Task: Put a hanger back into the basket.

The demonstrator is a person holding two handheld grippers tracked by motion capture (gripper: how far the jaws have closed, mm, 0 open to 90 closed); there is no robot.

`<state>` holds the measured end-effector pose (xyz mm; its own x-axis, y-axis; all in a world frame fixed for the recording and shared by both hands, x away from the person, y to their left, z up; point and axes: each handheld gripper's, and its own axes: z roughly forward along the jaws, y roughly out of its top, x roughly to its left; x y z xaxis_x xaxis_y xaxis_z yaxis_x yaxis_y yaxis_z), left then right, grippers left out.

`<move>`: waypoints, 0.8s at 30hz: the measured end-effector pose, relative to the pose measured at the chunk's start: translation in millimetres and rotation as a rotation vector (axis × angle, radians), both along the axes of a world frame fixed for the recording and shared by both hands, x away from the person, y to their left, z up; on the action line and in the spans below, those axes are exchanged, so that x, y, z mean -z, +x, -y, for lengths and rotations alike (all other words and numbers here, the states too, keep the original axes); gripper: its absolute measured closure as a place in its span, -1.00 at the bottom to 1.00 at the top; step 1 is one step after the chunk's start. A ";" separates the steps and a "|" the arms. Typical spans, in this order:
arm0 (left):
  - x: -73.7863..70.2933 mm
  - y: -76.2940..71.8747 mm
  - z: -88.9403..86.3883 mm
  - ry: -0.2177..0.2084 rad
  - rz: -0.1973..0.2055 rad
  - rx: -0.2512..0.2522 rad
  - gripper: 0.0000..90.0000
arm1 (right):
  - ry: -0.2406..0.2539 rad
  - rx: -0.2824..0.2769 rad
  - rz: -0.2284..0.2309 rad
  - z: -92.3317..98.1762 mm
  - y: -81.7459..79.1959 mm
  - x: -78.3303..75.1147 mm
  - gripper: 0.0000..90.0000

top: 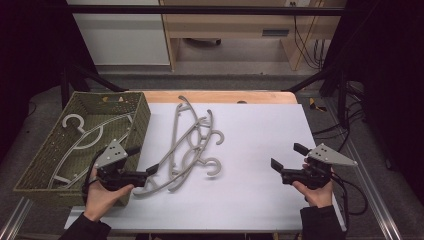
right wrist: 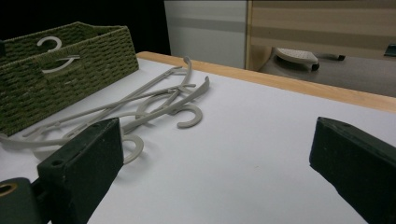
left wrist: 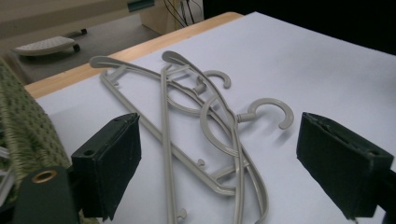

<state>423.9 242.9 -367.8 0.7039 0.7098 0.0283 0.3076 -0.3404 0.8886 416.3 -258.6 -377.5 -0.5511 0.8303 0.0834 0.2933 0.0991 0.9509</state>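
L gripper (top: 144, 161) sits at approx 7 o'clock on the worktop (top: 260, 150), fingers spread wide, holding nothing, its nearer tip just at the low end of the hanger pile (top: 192, 145). R gripper (top: 286, 156) at approx 4 o'clock, fingers also apart and empty, well clear of everything.

Hangers: grey plastic, thin, prob. light and fairly stiff w/ some flex, smooth so could slip on the pads. They lie crossed and hooked through each other near centre-left, so lifting one may drag the rest. Best hold, I'd judge, is a straight bar or shoulder arm near the neck, not the curved hook (left wrist: 271, 112).

Woven basket (top: 137, 117) at 9–10 o'clock, just beside the pile, one more hanger (top: 80, 135) already inside; its wall is the edge to clear. Right half of the worktop is bare, lots of room. Wooden edge (top: 220, 96) at 12.
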 end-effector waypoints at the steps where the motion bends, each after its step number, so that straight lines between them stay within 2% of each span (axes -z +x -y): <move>1: 4.5 1.4 6.0 0.019 -0.015 0.011 -0.67 | 0.001 -0.001 -0.002 -0.1 0.0 0.0 -0.93; 2: 4.5 1.4 6.0 0.019 -0.015 0.011 -0.66 | 0.004 -0.002 -0.001 0.0 -0.1 -0.2 -0.93; 3: 9.5 3.7 11.8 0.042 -0.033 0.026 -0.65 | 0.005 -0.005 -0.001 0.2 -0.2 -0.3 -0.93; 4: 9.5 3.7 11.8 0.042 -0.033 0.026 -0.65 | 0.006 -0.004 -0.001 0.1 -0.1 -0.3 -0.93; 5: 14.1 6.8 18.5 0.068 -0.047 0.034 -0.64 | 0.004 -0.002 -0.002 0.2 0.1 -0.2 -0.93; 6: 14.1 6.8 18.5 0.068 -0.047 0.034 -0.63 | 0.004 -0.002 -0.002 0.1 0.3 -0.1 -0.93; 7: 16.6 8.6 26.0 0.090 -0.062 0.045 -0.63 | 0.005 -0.003 -0.002 0.0 0.4 -0.1 -0.93; 10: 18.1 9.7 37.9 0.122 -0.074 0.060 -0.57 | 0.006 -0.006 -0.003 0.1 -0.5 -0.5 -0.93; 14: 20.9 14.0 48.4 0.140 -0.090 0.078 -0.50 | 0.008 -0.007 0.000 0.8 -0.5 -0.9 -0.93; 17: 30.2 24.1 61.5 0.171 -0.133 0.083 -0.39 | 0.008 -0.008 -0.002 0.6 -0.4 -0.8 -0.93; 18: 30.2 24.1 61.5 0.171 -0.133 0.083 -0.34 | 0.009 -0.007 -0.003 0.3 -0.5 -0.7 -0.93; 19: 35.9 29.9 66.6 0.192 -0.150 0.079 -0.31 | 0.009 -0.008 -0.003 0.2 -0.3 -0.6 -0.93; 20: 35.9 29.9 66.6 0.192 -0.150 0.079 -0.26 | 0.008 -0.008 -0.003 0.2 -0.3 -0.6 -0.93; 22: 44.2 37.2 71.4 0.215 -0.185 0.074 -0.19 | 0.008 -0.009 -0.003 0.1 -0.3 -0.5 -0.93; 24: 49.7 40.8 73.5 0.237 -0.204 0.073 -0.11 | 0.007 -0.008 -0.002 0.2 -0.1 -0.4 -0.93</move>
<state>464.6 169.4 -417.5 0.7608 0.6478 0.0396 0.4386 -0.5582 0.7043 416.2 -258.7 -377.1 -0.5580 0.8250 0.0900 0.2941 0.0952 0.9510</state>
